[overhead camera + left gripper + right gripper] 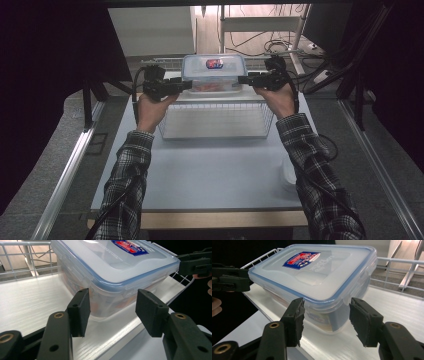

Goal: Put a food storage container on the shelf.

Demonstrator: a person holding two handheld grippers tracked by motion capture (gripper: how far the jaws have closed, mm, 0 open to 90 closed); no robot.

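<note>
High view: a clear plastic box (214, 74) with a blue-rimmed snap lid and a red-and-blue label sits at upper centre on a white shelf (220, 96), orange contents blurred inside. Left gripper (186, 85) and right gripper (243, 79) flank it, jaws spread, pinching nothing. Below stands a wire basket (216, 120) on the table (210, 170).

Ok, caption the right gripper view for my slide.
Right gripper with open fingers facing a corner of the lidded clear food container on a white shelf.
</note>
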